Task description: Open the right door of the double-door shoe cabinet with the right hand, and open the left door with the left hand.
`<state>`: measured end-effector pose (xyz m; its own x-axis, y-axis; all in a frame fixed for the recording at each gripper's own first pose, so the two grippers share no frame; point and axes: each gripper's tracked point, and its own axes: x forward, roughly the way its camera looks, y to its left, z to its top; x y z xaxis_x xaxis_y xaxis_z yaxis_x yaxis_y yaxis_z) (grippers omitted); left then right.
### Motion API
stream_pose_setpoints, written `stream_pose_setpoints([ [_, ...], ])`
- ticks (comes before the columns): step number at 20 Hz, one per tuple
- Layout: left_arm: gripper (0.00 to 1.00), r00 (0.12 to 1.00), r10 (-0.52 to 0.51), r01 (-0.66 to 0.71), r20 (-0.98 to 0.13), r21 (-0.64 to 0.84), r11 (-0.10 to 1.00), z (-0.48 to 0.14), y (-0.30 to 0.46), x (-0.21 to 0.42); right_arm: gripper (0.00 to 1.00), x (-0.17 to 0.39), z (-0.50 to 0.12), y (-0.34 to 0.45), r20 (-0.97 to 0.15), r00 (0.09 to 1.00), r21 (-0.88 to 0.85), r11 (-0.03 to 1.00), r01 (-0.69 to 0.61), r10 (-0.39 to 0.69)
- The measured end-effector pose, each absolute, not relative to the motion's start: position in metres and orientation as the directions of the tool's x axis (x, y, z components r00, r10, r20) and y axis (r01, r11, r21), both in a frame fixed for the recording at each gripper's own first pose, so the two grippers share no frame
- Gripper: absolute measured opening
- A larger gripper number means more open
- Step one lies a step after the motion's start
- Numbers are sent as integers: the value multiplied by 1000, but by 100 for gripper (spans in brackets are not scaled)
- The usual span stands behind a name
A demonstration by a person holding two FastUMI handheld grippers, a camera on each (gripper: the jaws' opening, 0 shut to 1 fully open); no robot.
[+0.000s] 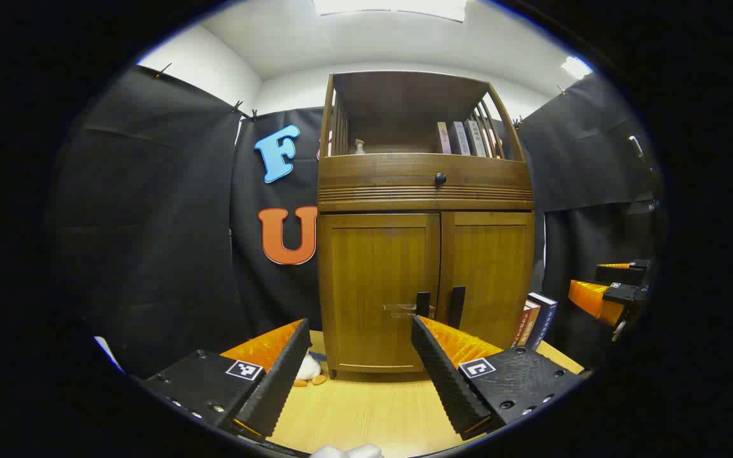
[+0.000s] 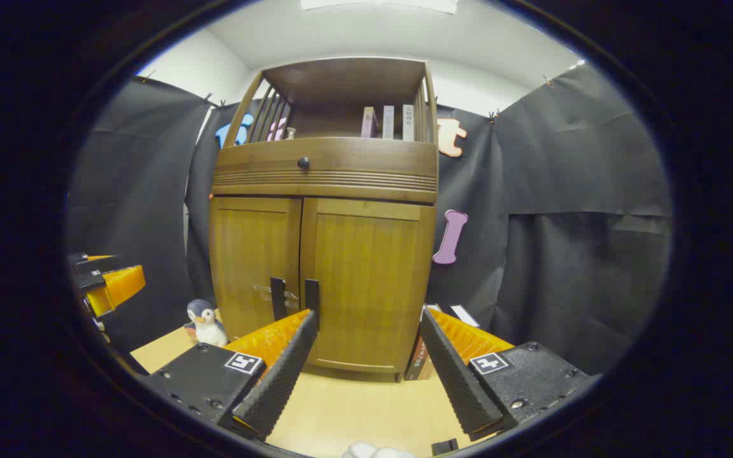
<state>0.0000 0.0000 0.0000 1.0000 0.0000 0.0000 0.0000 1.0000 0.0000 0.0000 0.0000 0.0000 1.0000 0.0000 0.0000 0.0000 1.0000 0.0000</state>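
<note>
A wooden shoe cabinet stands on a light wood table, both doors closed. Its left door and right door each carry a dark vertical handle near the centre seam: left handle, right handle. My left gripper is open in front of the left door, short of it. My right gripper is open before the right door, also apart from it. The right gripper also appears far right in the left gripper view, and the left gripper far left in the right gripper view.
Books lean against the cabinet's right side. A toy penguin stands on the table at the cabinet's left. A drawer with a round knob and an open shelf with books sit above the doors. The table lies below the grippers.
</note>
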Motion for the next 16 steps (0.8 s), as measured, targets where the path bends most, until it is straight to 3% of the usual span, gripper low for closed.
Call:
stream_pose_setpoints([
  [8,96,1000,3,-3,-2,13,1000,-2,11,12,100,14,-4,14,-9,1000,-3,1000,-3,3],
  [9,100,1000,1,-1,-6,12,1000,-2,12,13,100,16,-7,16,-13,1000,-7,1000,-3,3],
  [16,96,1000,2,-2,-23,8,1000,-6,21,11,100,54,-22,37,-42,999,-39,999,-24,23],
])
